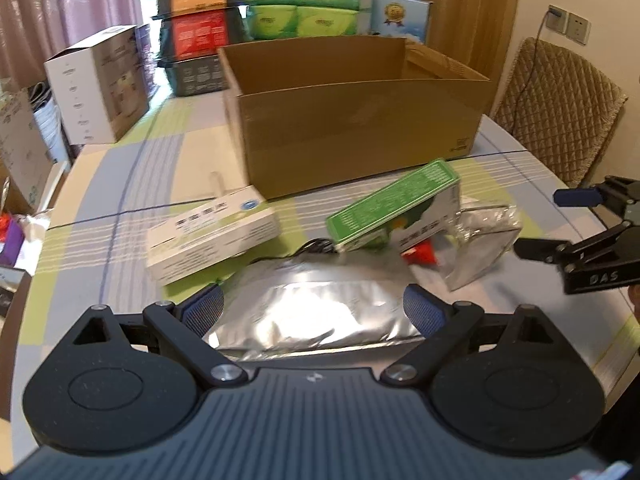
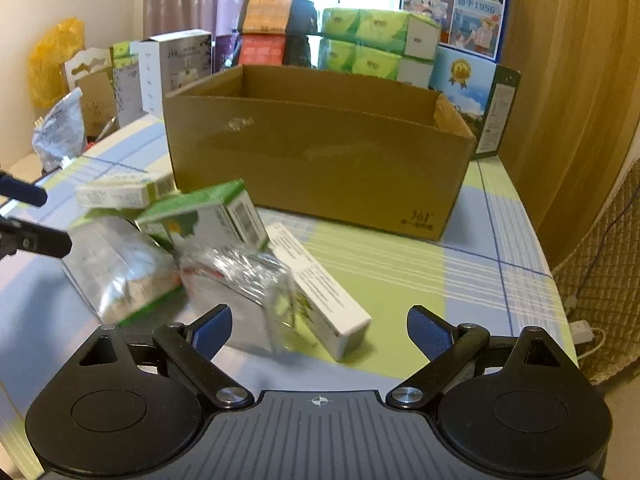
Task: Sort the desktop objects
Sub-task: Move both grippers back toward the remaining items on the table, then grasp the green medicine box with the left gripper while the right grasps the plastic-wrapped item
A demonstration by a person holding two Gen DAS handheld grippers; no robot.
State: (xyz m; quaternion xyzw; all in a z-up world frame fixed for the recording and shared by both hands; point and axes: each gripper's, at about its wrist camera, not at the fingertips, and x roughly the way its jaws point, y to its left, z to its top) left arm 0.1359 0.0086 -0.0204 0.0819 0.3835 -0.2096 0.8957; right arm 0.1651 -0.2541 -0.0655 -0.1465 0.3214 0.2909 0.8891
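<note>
Left claw (image 1: 312, 306) spread wide astride silver pouch (image 1: 308, 312), gripping nothing; right claw (image 2: 319, 330) wide open, empty, near white carton (image 2: 320, 292) on bench (image 2: 380, 264).

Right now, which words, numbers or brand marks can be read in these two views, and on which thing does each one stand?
"361": printed at the lower right corner of the cardboard box.
"1956", after Chinese characters: on the poster behind the box.
"DAS": on the right gripper, seen from the left wrist.
Too blurred to read: print on the green-and-white cartons, white carton and stacked packages.
</note>
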